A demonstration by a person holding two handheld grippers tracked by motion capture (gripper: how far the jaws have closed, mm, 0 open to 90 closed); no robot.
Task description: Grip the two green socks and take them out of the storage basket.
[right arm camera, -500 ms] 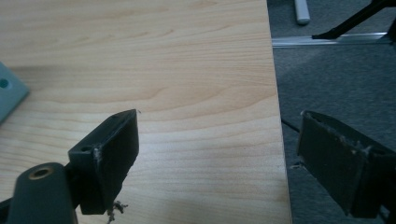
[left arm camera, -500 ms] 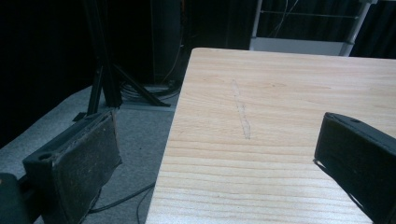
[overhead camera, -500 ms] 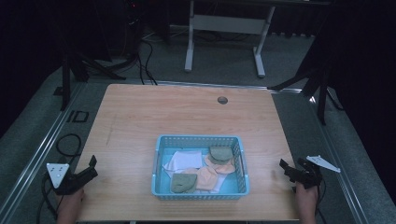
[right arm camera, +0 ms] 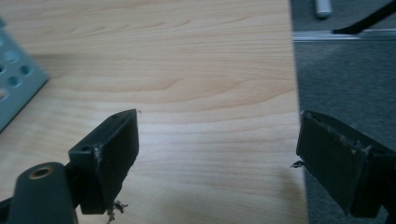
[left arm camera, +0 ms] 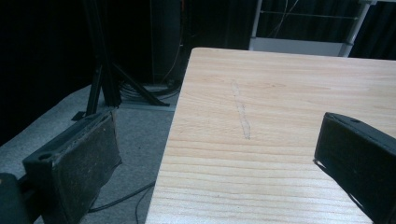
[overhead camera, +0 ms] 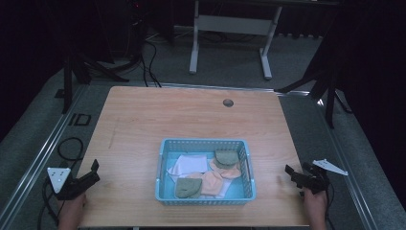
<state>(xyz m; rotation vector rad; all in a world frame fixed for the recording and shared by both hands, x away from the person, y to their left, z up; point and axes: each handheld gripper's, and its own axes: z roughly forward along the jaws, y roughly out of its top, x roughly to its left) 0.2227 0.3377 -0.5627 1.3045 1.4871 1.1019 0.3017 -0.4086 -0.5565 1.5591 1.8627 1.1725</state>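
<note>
Nothing has moved since the earlier frame: both grippers rest at the table's near corners, basket untouched.

We list, outward: blue basket [overhead camera: 205, 144] at the table's [overhead camera: 191, 115] near centre, holding what appear to be socks [overhead camera: 203, 181], green, peach and white, dimly lit and hard to count. Left gripper [overhead camera: 92, 172] and right gripper [overhead camera: 289, 173] stand well apart from it, jaws wide and empty; no pick has begun. Basket corner [right arm camera: 14, 79] cut off in the right gripper view.
</note>
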